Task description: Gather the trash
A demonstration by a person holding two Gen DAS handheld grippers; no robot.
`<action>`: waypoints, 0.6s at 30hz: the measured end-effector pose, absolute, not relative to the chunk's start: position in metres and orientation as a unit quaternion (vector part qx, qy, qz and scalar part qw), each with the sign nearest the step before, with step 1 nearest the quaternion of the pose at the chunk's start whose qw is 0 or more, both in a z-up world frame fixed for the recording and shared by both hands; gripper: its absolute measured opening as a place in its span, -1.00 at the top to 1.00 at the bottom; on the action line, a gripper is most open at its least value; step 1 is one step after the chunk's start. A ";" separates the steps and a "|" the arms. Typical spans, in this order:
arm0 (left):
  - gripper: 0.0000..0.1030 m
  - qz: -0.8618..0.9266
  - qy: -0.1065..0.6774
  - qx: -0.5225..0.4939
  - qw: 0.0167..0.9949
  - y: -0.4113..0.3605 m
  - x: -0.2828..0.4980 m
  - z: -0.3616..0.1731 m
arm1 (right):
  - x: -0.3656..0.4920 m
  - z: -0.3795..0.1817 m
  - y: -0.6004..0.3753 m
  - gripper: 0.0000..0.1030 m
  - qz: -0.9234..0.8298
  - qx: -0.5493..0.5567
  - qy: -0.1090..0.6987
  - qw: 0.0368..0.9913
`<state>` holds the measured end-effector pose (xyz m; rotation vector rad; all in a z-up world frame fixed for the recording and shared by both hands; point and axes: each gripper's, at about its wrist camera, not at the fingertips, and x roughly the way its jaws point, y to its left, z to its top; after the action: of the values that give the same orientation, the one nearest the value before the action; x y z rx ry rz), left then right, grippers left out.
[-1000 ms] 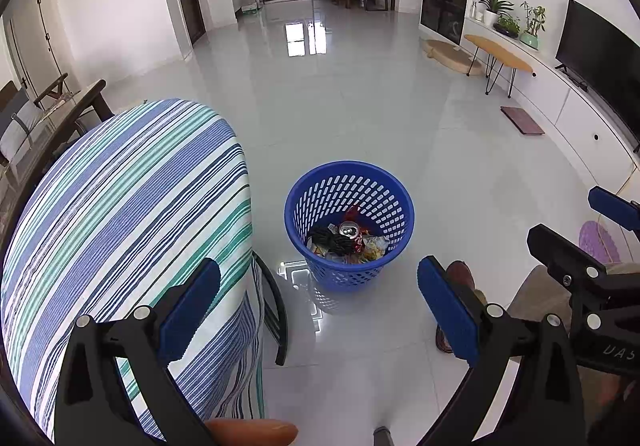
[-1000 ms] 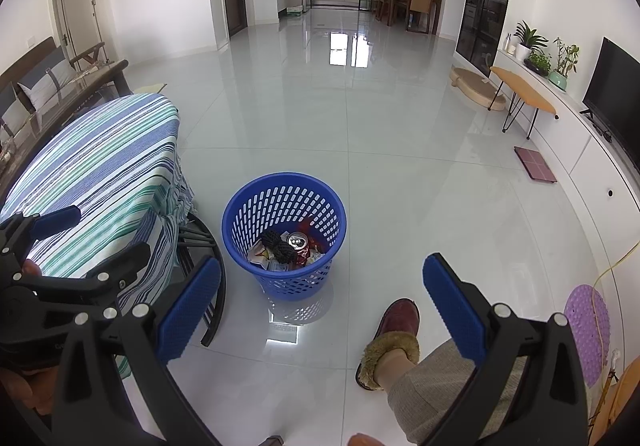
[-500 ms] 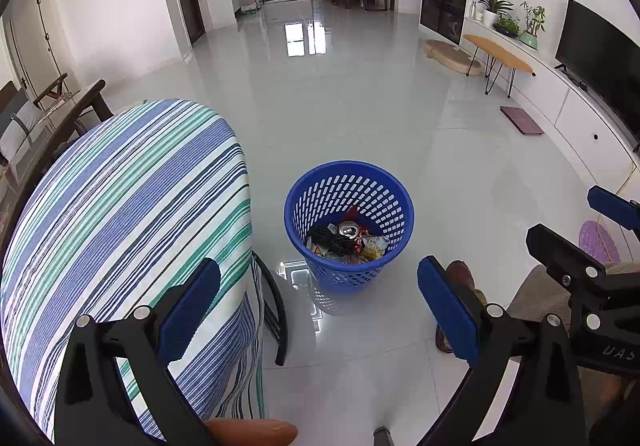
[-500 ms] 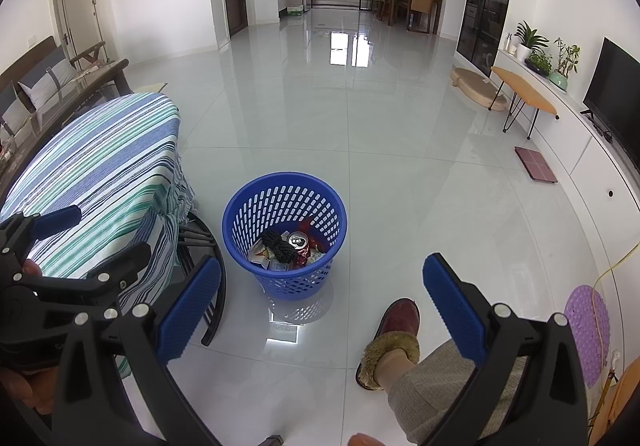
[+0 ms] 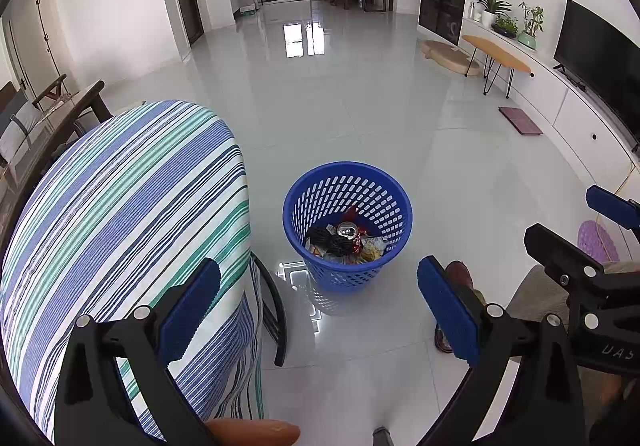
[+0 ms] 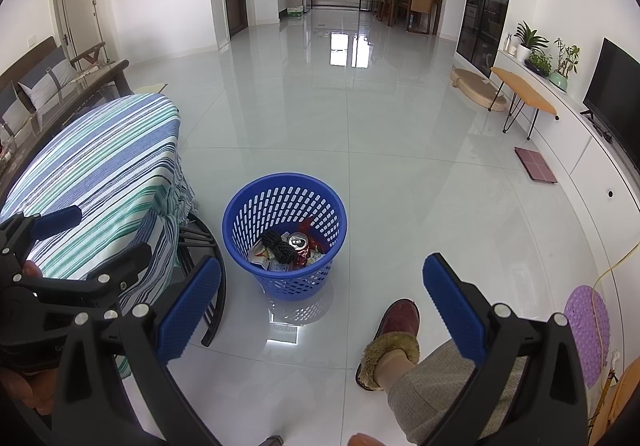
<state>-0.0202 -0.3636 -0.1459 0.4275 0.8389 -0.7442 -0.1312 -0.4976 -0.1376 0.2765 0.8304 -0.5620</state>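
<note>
Both grippers hang wide open and empty. The left gripper and the right gripper each frame the blue basket just above centre frame, dead ahead on the glossy tiled floor, neither clearly nearer. It's a round, perforated plastic tub — crumpled wrappers, a shiny can inside. At left, a striped cloth drapes a table, bare of litter — little seems left to collect.

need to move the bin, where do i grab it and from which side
Take the bin by its top rim, coming from above with one finger inside and one outside. It stands upright and open, its wall is thin and perforated, and the near and right sides are clear; the covered table crowds the left.
</note>
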 end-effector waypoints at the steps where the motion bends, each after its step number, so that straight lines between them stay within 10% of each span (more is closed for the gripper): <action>1: -0.90 -0.350 0.392 0.201 0.826 -0.363 -0.020 -0.145 | -0.131 -0.138 -0.498 -0.91 -0.268 0.135 0.395 0.868; 18: -0.90 -0.345 0.379 0.196 0.836 -0.364 -0.022 -0.140 | -0.133 -0.137 -0.501 -0.91 -0.268 0.135 0.396 0.868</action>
<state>-0.0217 -0.3642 -0.1401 0.4147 0.8033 -0.7311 -0.1330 -0.5012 -0.1367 0.2823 0.8288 -0.5617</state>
